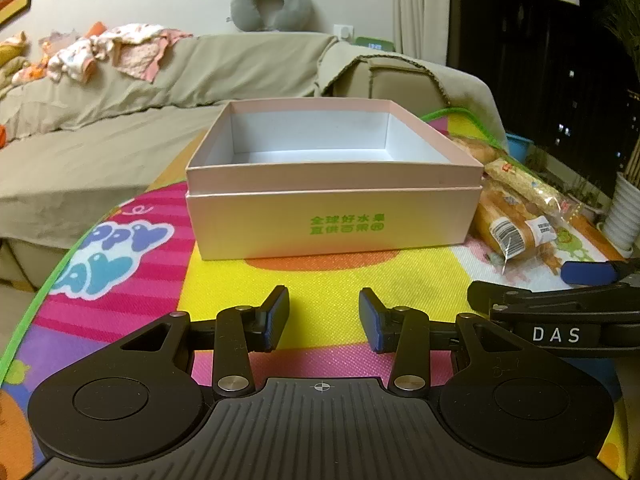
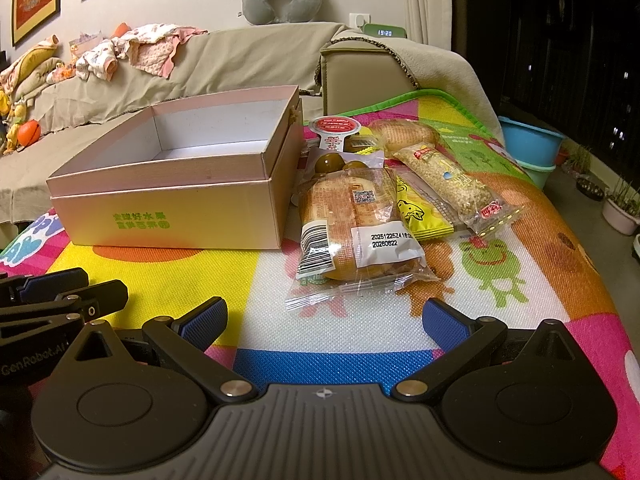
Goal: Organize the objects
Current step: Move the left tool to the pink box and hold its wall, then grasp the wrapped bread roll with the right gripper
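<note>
Both grippers, left (image 1: 324, 318) and right (image 2: 324, 322), fingers apart, empty, facing open pink cardboard box (image 1: 332, 216) beside wrapped bread bun (image 2: 352, 224).

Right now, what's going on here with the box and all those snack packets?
A person holds a gripper in each hand over a colourful play mat. Both the left gripper and the right gripper have open jaws and hold nothing. An open pink box sits empty on the mat. Beside it lie the wrapped snacks, untouched: a bread packet, a yellow packet and a sesame bar. Nothing is packed yet.
</note>
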